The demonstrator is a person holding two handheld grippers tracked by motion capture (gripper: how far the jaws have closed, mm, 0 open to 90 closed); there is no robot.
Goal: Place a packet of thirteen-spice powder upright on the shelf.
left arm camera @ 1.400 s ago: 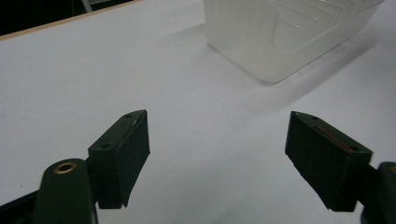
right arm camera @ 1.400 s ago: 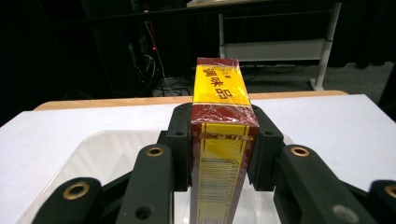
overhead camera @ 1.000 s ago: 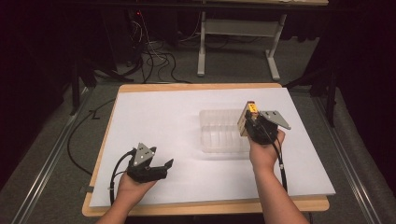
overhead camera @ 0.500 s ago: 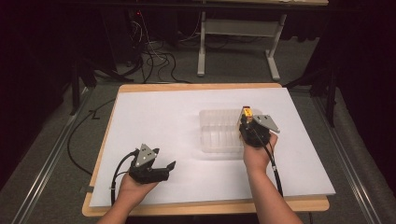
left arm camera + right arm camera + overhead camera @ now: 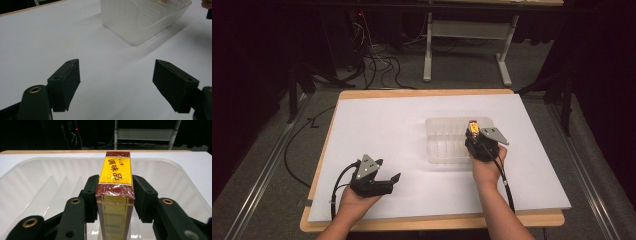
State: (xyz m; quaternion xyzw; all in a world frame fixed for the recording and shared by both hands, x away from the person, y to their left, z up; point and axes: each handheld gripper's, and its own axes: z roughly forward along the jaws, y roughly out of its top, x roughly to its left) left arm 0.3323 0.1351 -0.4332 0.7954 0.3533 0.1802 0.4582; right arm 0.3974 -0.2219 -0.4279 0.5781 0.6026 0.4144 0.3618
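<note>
Holding the right gripper [image 5: 471,131] over the clear ribbed plastic tray [image 5: 439,150], I have a small yellow and dark red box wrapped in shiny film [image 5: 115,188] standing between its black jaws. Its jaws have just been opening, and in the right gripper view the pads sit close on either side of the box with a thin gap showing on the right one, so I cannot tell whether they press on it. The box stands upright inside the tray, near the tray's right end in the high view [image 5: 472,128], with its yellow face carrying dark characters turned up toward the camera. The tray's moulded ribs fan out to the left of the box.

My left gripper [image 5: 388,181] rests low over the white sheet [image 5: 377,125] that covers the wooden desk [image 5: 432,220], well apart from the tray and toward the near left corner. Its jaws stand wide apart with nothing between them; in the left gripper view only bare white sheet lies between the two pads [image 5: 71,80], and the tray [image 5: 140,22] sits farther off, up and to the right
</note>
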